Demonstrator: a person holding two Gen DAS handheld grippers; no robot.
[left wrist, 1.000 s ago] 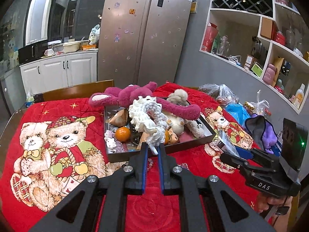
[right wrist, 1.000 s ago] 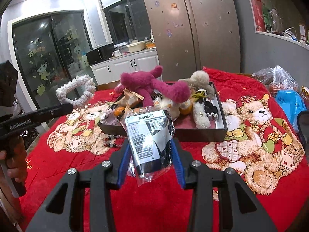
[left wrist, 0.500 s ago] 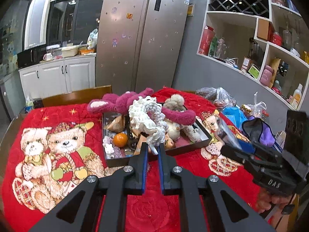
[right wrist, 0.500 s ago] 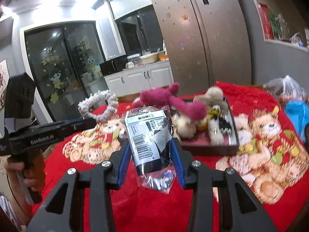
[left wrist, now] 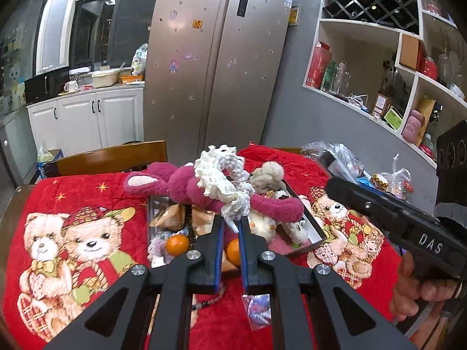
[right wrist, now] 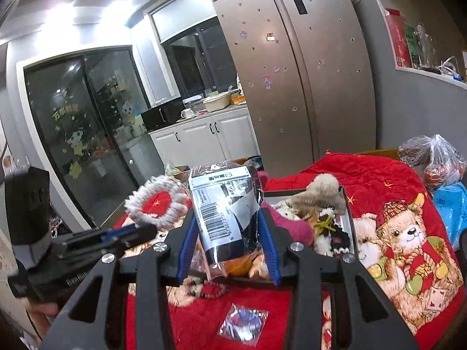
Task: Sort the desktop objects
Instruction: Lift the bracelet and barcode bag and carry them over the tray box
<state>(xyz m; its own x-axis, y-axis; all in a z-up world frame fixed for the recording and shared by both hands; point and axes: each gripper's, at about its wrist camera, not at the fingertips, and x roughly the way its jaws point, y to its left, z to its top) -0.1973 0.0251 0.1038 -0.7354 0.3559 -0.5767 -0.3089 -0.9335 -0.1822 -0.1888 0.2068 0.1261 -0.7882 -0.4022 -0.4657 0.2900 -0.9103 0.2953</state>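
Note:
My left gripper (left wrist: 231, 224) is shut on a white crocheted ring (left wrist: 223, 180) and holds it above the dark tray (left wrist: 313, 230). The ring also shows in the right wrist view (right wrist: 156, 207). My right gripper (right wrist: 229, 221) is shut on a clear plastic packet with a barcode label (right wrist: 224, 207), held up in front of the tray (right wrist: 348, 215). The tray holds a magenta plush (left wrist: 186, 186), a beige pompom (left wrist: 267, 173), two oranges (left wrist: 176, 245) and other small toys. A small clear packet (right wrist: 243, 323) lies on the red cloth near me.
A red teddy-bear cloth (left wrist: 73, 250) covers the table. Plastic bags (left wrist: 335, 157) sit at the far right edge. A wooden chair back (left wrist: 111, 157) stands behind the table. A bead bracelet (right wrist: 208, 290) lies in front of the tray.
Both grippers have risen and tilted up with their loads. The views now look from higher, and a small clear packet on the cloth has come into view below.

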